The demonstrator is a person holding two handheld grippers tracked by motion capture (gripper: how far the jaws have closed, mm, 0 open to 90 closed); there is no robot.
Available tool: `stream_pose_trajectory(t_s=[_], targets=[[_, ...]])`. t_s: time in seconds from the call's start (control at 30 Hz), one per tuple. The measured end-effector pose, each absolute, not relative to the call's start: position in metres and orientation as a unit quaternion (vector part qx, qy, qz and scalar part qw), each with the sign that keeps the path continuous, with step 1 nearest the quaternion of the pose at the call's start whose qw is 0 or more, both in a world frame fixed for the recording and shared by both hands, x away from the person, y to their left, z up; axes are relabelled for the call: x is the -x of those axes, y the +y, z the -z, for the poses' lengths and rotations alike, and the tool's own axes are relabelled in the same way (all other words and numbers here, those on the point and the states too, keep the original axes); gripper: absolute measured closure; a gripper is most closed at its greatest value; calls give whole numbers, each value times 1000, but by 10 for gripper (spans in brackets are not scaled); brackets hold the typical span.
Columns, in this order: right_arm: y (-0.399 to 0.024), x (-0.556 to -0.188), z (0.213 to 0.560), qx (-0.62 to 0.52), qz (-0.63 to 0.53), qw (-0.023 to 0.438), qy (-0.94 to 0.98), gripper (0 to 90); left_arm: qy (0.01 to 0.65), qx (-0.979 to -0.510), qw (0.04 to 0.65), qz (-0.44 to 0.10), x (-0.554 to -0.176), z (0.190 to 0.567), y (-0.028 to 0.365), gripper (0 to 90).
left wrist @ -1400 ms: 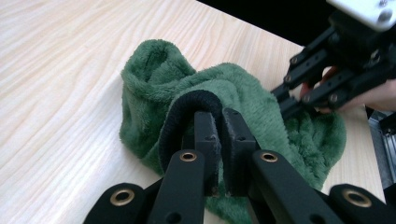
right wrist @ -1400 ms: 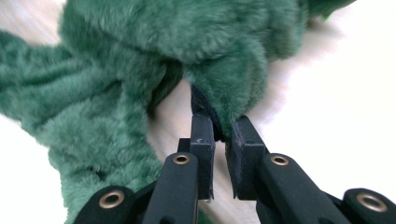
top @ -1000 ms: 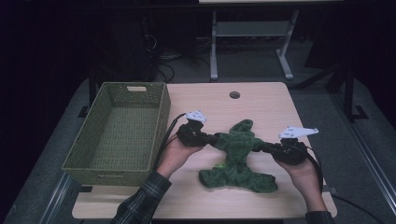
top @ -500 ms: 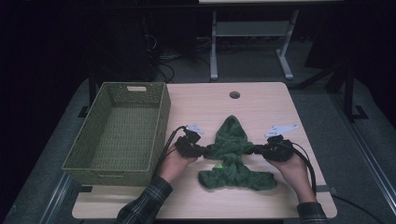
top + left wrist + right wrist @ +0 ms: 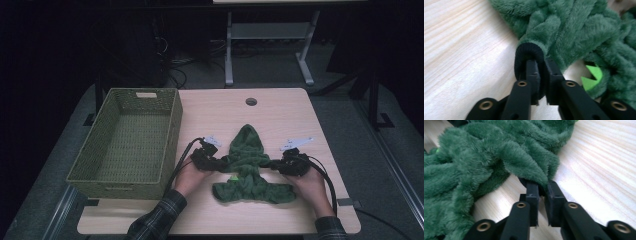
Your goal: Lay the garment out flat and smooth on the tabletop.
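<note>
A green fleece garment [image 5: 247, 162] lies spread on the wooden table [image 5: 280, 115], its hood end pointing to the far side. My left gripper [image 5: 223, 161] holds the black cuff [image 5: 527, 51] of one sleeve between its jaws [image 5: 540, 63]. My right gripper [image 5: 273, 164] has the other sleeve's edge [image 5: 529, 170] between its jaws [image 5: 541, 186]. Both pairs of jaws have just been opening a little, with fabric still filling the narrow gap between them. A bright green tag [image 5: 594, 77] shows at the garment's middle.
A woven green basket [image 5: 172, 135] with nothing in it stands on the left part of the table, close to my left hand. A round cable hole [image 5: 251, 101] is in the tabletop at the far side. A metal stand's legs [image 5: 227, 60] rise behind the table.
Both hands have come down toward the table and a little closer together. The garment, held up and stretched between them before, now rests flat with its hood end laid forward.
</note>
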State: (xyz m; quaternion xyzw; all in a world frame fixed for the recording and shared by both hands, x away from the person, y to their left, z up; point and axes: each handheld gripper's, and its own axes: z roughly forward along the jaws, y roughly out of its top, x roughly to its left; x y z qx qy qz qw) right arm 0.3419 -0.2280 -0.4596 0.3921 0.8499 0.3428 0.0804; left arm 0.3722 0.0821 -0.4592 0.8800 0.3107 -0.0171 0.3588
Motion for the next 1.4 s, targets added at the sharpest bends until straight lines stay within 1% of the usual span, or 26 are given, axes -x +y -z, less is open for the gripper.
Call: stream_pose_trajectory(t_s=[0.07, 0.1, 0.17, 0.23, 0.3, 0.43, 0.57, 0.7, 0.83, 0.9, 0.93, 1.03, 1.17, 1.3, 1.4], targets=[[-230, -340, 454, -392, -351, 86, 846, 702, 306, -883, 356, 13, -370, 453, 81, 675], [-232, -338, 451, -393, -354, 87, 844, 679, 302, -885, 354, 13, -370, 450, 81, 624], [-234, -336, 446, -394, -358, 86, 842, 648, 294, -888, 353, 15, -369, 441, 81, 561], [-237, -333, 441, -391, -365, 97, 840, 624, 288, -888, 359, 7, -368, 432, 82, 525], [-240, -331, 435, -389, -373, 105, 836, 620, 289, -881, 375, 3, -367, 422, 84, 507], [-245, -332, 421, -387, -391, 115, 827, 617, 281, -877, 389, -15, -372, 408, 86, 502], [-243, -344, 416, -388, -409, 104, 819, 618, 289, -866, 407, -32, -388, 401, 83, 489], [-234, -366, 415, -388, -405, 92, 823, 617, 296, -863, 409, -36, -407, 406, 76, 490], [-225, -389, 414, -387, -395, 95, 827, 611, 307, -862, 401, -35, -428, 417, 72, 476], [-221, -399, 416, -385, -391, 95, 830, 609, 316, -856, 408, -34, -435, 422, 70, 474], [-217, -404, 418, -388, -394, 84, 829, 609, 320, -855, 406, -35, -439, 425, 68, 473], [-209, -416, 426, -387, -377, 78, 838, 609, 320, -856, 405, -34, -445, 433, 62, 468], [-206, -424, 441, -399, -370, 68, 836, 618, 317, -866, 385, -31, -452, 444, 55, 468], [-207, -426, 451, -403, -363, 52, 838, 643, 323, -866, 381, -22, -455, 453, 51, 469], [-205, -426, 456, -398, -355, 48, 844, 711, 323, -867, 378, -15, -457, 458, 49, 473]])
